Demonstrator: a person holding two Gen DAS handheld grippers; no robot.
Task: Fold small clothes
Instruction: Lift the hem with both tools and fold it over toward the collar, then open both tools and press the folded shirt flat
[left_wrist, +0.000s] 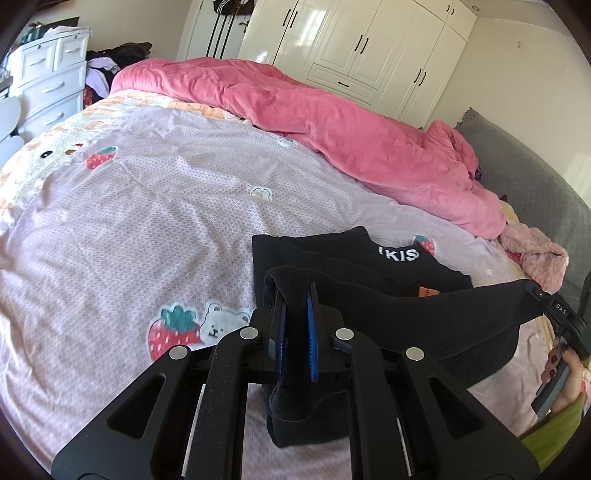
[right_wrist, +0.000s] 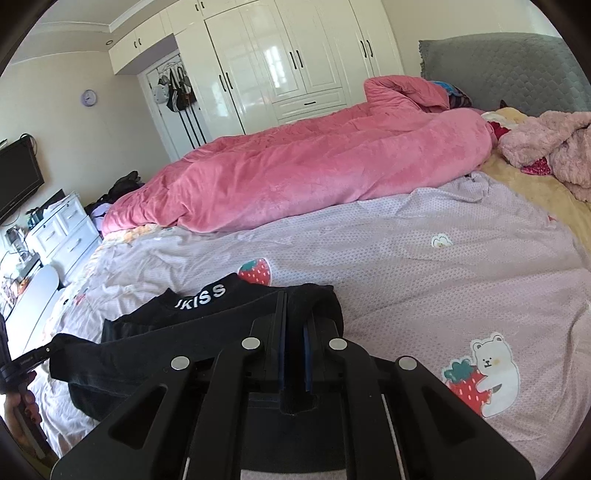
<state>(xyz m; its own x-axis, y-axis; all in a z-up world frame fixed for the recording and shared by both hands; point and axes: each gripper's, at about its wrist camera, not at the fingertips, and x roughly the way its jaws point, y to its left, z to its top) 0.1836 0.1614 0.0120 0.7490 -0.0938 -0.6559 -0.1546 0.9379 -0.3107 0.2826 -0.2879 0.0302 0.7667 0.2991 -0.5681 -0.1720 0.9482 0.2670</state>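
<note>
A small black garment (left_wrist: 417, 314) with white "UKISS" lettering lies partly on the pink printed bedsheet (left_wrist: 129, 229). My left gripper (left_wrist: 295, 295) is shut on one corner of the garment's lifted edge. My right gripper (right_wrist: 293, 306) is shut on the other corner, and it shows at the right edge of the left wrist view (left_wrist: 535, 290). The edge is stretched between them above the sheet. The lettered part (right_wrist: 199, 295) lies flat on the bed beyond the grippers.
A rumpled pink duvet (right_wrist: 295, 173) lies across the far side of the bed. A fluffy pink garment (right_wrist: 546, 147) and a grey headboard (right_wrist: 509, 74) are at the right. White drawers (left_wrist: 51, 81) and a white wardrobe (right_wrist: 288, 62) stand beyond.
</note>
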